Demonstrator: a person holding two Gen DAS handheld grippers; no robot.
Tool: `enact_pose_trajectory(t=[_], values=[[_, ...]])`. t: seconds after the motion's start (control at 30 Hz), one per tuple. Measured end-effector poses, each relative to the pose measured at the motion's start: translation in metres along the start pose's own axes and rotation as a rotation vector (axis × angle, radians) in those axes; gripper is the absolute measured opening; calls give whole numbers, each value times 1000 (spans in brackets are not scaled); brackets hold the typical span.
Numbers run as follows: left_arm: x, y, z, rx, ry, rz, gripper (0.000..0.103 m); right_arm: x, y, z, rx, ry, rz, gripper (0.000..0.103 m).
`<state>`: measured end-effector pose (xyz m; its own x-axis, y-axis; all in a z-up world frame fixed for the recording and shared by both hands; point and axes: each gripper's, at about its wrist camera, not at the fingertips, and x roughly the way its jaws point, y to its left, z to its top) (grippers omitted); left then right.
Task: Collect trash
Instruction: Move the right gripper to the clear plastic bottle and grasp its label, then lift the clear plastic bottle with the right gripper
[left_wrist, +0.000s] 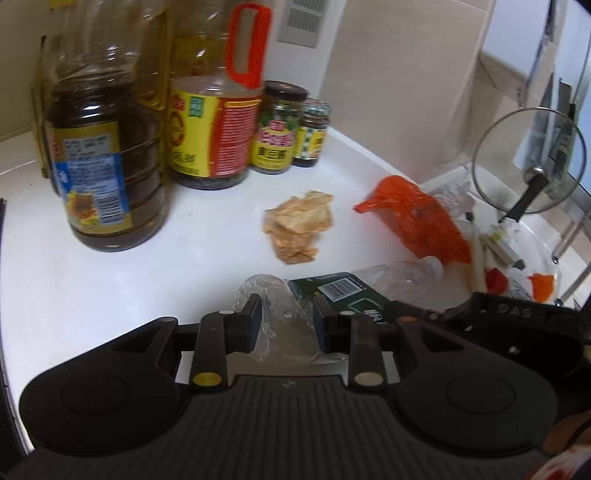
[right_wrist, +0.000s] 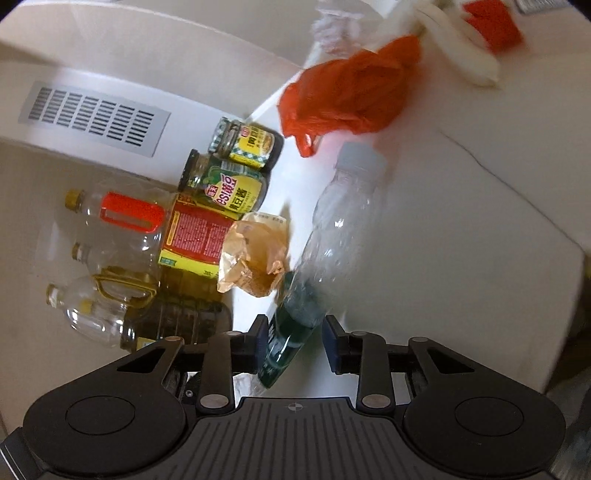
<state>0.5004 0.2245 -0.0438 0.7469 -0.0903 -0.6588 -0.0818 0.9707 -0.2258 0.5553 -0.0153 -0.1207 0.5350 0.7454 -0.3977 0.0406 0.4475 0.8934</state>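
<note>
1. Left wrist view: left tongs (left_wrist: 286, 314) low over the white worktop (left_wrist: 147, 266), closed on the crumpled clear end of a plastic bottle (left_wrist: 399, 275) lying on its side; both pads press the plastic.
2. Same view: right tongs (left_wrist: 443, 314) enter from the right edge, at the bottle's green label.
3. Right wrist view: right tongs (right_wrist: 293, 332) straddle the bottle (right_wrist: 343, 221) at its green-labelled part. One pad is against the label; a gap shows at the other, so no firm grip is seen. The white cap points away from the camera.
4. Crumpled brown wrapper (left_wrist: 297, 229) lies loose on the worktop, just beyond the bottle, apart from both tongs.
5. Orange plastic bag (left_wrist: 417, 218) lies further right, near the sink edge (left_wrist: 447, 177), beside the bottle's cap end.
6. Along the wall: large oil bottles (left_wrist: 107, 155) and two sauce jars (left_wrist: 277, 129), upright, grouped.
7. Glass pot lid (left_wrist: 528, 170) stands propped on edge at the sink.
</note>
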Motion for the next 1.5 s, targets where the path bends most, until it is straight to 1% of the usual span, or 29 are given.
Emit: enact_pose_trajectory(t=[0.07,0.13,0.2,0.23,0.27,0.33,0.53,0.6,0.67,0.77,0.9,0.97,1.03,1.1,1.13,1.17,1.2,1.23,1.3,1.33,1.4,1.47,1.5], values=[[-1,-6,-1,-8,15,-31,23,-1,-4,-1,24,8,-10,33],[-1,-14,-4,11,16,-25,24,-5,-7,0,27,-13,-9,33],[-2,-17,-6,7,21,-25,23,-6,-10,2,42,-2,-10,33],[-2,-18,-7,6,23,-30,24,-9,-12,3,47,-6,-9,32],[-4,-19,-8,6,21,-30,24,-10,-12,3,42,-7,-15,25],[-6,-19,-9,2,26,-37,24,-14,-12,4,32,-7,-16,24],[-19,-19,-16,-19,20,-73,26,-35,9,3,-115,-30,-15,22],[-24,-19,-16,-20,9,-77,26,-43,14,3,-173,-60,-31,21],[-28,-21,-14,-4,-11,-57,26,-53,16,6,-221,-105,-50,21],[-26,-21,-10,11,-18,-33,26,-67,19,11,-274,-172,-74,19],[-17,-24,-7,45,-18,-5,26,-82,20,21,-300,-233,-89,18],[-10,-26,-5,72,-14,12,26,-87,21,26,-314,-244,-110,18],[-4,-27,-2,91,-10,21,27,-88,25,30,-343,-228,-133,18],[-1,-27,2,95,-8,14,29,-85,36,32,-430,-173,-188,18],[1,-28,3,95,-7,8,29,-85,40,32,-458,-159,-213,18],[2,-28,3,95,-4,3,29,-82,46,32,-510,-112,-242,18],[3,-28,3,94,-2,-2,29,-80,50,31,-537,-85,-264,18],[5,-28,3,91,2,-7,29,-78,53,29,-557,-67,-282,18],[8,-28,1,82,15,-17,29,-69,56,25,-599,-3,-304,18],[11,-28,-1,76,23,-20,29,-65,55,24,-591,-4,-307,19],[14,-28,-5,68,37,-25,29,-58,50,21,-563,7,-306,23],[18,-29,-9,67,50,-25,29,-53,40,20,-521,23,-314,40],[20,-29,-11,65,57,-28,29,-52,35,20,-497,29,-303,43]])
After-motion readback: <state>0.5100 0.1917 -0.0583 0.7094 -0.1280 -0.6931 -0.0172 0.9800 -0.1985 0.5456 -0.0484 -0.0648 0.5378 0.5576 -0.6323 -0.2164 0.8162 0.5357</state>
